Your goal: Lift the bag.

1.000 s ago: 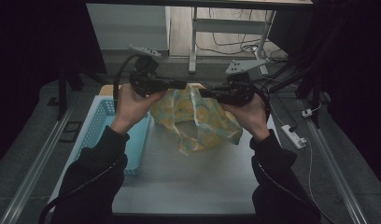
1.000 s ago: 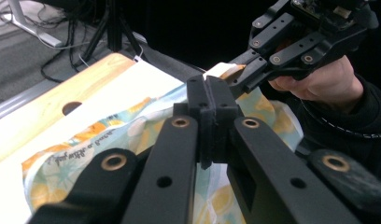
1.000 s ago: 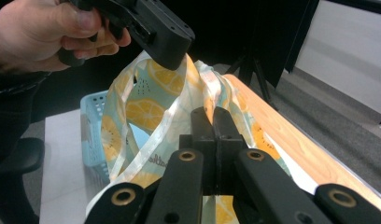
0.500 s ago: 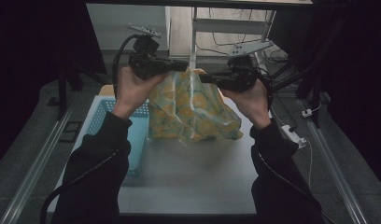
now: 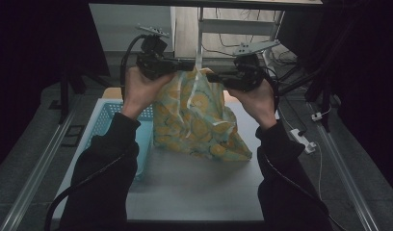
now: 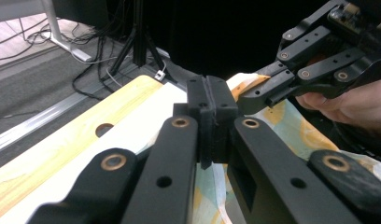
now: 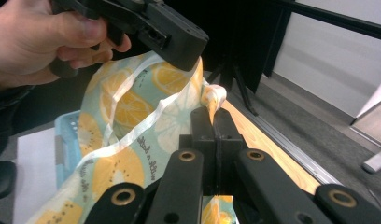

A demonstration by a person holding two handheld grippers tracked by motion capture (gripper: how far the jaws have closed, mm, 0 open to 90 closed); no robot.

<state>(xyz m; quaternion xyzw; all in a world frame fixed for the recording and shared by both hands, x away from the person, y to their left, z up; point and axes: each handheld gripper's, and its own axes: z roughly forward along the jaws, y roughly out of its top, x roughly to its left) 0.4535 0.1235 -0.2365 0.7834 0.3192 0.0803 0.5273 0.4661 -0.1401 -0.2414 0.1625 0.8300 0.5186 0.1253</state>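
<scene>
step: we've got the bag pinched by its top edge on both sides and held up, so this looks like the lift-and-spread part, maybe getting the mouth open or shaking it out flat

left gripper: jaws closed tight on the bag's rim, and in the left gripper view we see the pads pressed together with cloth hanging out below them

right gripper: same deal, clamped on the other side of the rim; in the right gripper view a knot of fabric sticks up just above the closed pads

bag: hangs between our two grippers, top edge up at jaw level, lower corner resting on the table toward the right; the lemon print and a white strap face us

gap: the grippers sit near each other, so the top edge droops a bit between them

basket: blue one just left of the bag, touching or nearly so, we can't tell which

next: we reckon we pull the hands apart evenly to tension the edge, keeping both grips firm so the thin cloth doesn't slip out
</scene>
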